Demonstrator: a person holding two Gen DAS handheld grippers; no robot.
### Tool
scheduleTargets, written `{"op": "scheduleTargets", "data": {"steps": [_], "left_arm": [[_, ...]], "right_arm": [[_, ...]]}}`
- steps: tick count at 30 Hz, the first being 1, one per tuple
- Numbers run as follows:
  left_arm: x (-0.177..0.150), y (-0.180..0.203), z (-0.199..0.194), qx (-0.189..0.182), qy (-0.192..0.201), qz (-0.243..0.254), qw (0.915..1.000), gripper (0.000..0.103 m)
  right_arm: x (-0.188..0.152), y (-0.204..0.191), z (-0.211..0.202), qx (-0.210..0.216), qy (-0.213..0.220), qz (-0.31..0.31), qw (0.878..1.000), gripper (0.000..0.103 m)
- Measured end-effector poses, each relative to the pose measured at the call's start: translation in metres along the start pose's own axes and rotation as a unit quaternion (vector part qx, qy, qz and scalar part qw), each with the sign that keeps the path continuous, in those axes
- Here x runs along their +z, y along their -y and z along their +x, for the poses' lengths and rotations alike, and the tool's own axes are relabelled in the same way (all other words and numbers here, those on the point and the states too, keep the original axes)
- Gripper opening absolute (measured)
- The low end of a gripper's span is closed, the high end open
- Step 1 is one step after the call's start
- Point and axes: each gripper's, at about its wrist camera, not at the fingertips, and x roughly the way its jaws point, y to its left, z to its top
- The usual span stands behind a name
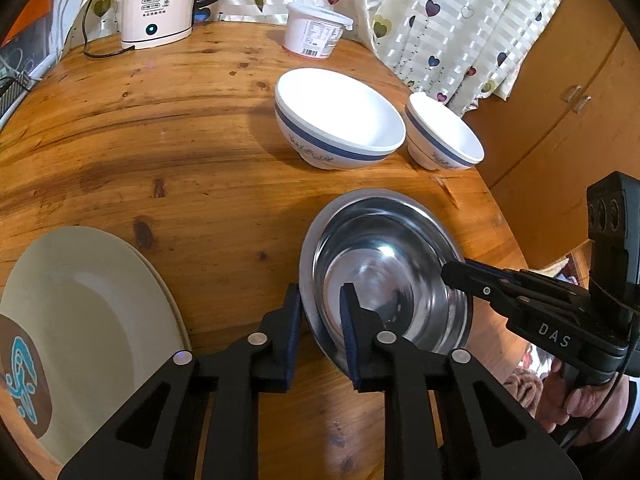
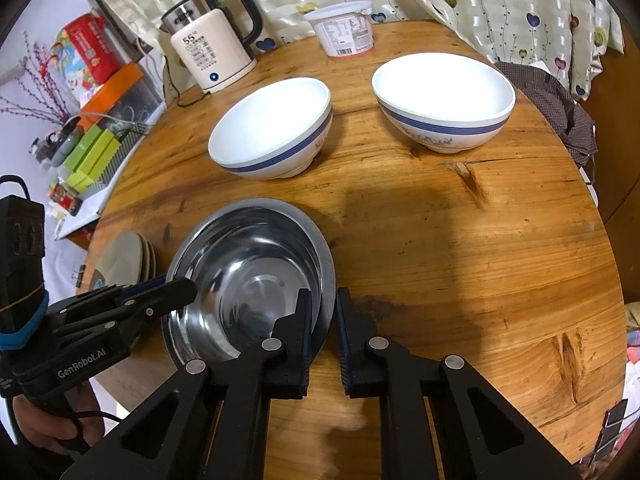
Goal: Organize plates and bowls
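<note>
A steel bowl (image 1: pixel 384 264) rests nested in a second steel dish on the round wooden table (image 1: pixel 180 152). My left gripper (image 1: pixel 320 300) straddles the steel rim on its left side, jaws apart with a gap around the rim. My right gripper (image 2: pixel 322 304) straddles the opposite rim of the steel bowl (image 2: pixel 248 268), jaws also slightly apart. Each gripper shows in the other's view, the right one (image 1: pixel 452 272) and the left one (image 2: pixel 188 288). Two white bowls with blue bands stand behind, the larger (image 1: pixel 340 120) and the smaller (image 1: pixel 444 134). Beige plates (image 1: pixel 88 328) lie stacked at the left.
A cream electric kettle (image 1: pixel 156 4) with its cord and a white plastic tub (image 1: pixel 316 30) stand at the table's far edge. A heart-patterned curtain (image 1: pixel 440 20) hangs behind. Boxes and clutter (image 2: pixel 92 92) sit on a shelf beside the table. A wooden cabinet (image 1: pixel 560 100) is at the right.
</note>
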Motion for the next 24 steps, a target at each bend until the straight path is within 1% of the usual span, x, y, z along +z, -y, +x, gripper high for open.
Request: {"op": "scheduleTargets", "data": {"steps": [10, 13, 16, 18, 22, 24], "left_arm": [[0.0, 0.0, 0.002, -0.004, -0.005, 0.004, 1.0, 0.019], [0.0, -0.002, 0.004, -0.012, -0.011, -0.003, 0.9999, 0.019], [0.0, -0.001, 0.004, -0.011, -0.009, -0.003, 0.9999, 0.019], [0.001, -0.002, 0.004, -0.009, -0.006, -0.005, 0.9999, 0.02], [0.005, -0.009, 0.001, -0.006, 0.0, -0.02, 0.9998, 0.03], [0.007, -0.011, 0.001, -0.002, 0.003, -0.025, 0.9997, 0.03]], "right_arm": [[0.001, -0.002, -0.003, -0.005, 0.001, 0.0, 1.0, 0.012], [0.001, 0.001, -0.002, -0.004, -0.002, 0.005, 1.0, 0.012], [0.001, 0.003, -0.002, -0.002, -0.003, 0.007, 1.0, 0.012], [0.001, 0.003, -0.002, 0.0, -0.003, 0.007, 1.0, 0.014], [0.004, 0.004, -0.005, 0.003, 0.004, 0.006, 1.0, 0.023], [0.006, 0.005, -0.007, 0.004, 0.007, 0.005, 1.0, 0.024]]}}
